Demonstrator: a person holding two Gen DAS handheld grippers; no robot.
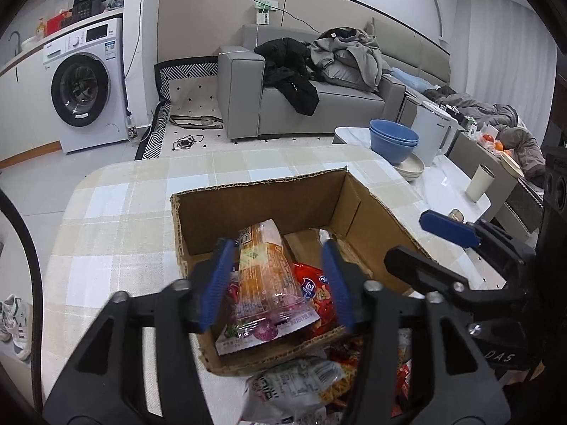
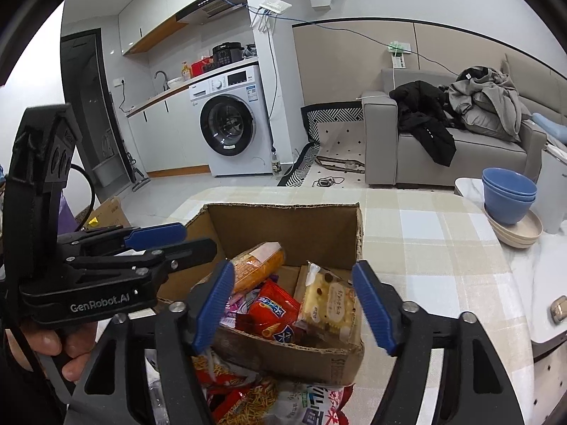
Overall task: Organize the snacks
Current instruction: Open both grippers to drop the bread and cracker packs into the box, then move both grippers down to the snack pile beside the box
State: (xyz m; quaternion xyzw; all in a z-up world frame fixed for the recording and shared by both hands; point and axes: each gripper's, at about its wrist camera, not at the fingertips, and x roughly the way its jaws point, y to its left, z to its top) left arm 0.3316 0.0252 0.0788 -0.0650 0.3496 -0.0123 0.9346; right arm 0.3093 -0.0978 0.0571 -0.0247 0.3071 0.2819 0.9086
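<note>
While your left gripper [image 1: 276,283] gaped around the orange packet [image 1: 264,269], pads clear, your right gripper [image 2: 297,304] hung released over the box [image 2: 283,223] of snacks [image 2: 273,311].

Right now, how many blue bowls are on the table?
2. The blue bowls are nested, one inside the other, standing on beige dishes at the table's far right, beside a white kettle. A third could hide inside the stack.

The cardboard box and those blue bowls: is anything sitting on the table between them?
No. In the right wrist view only bare checked tablecloth lies between the cardboard box and the blue bowls.
</note>
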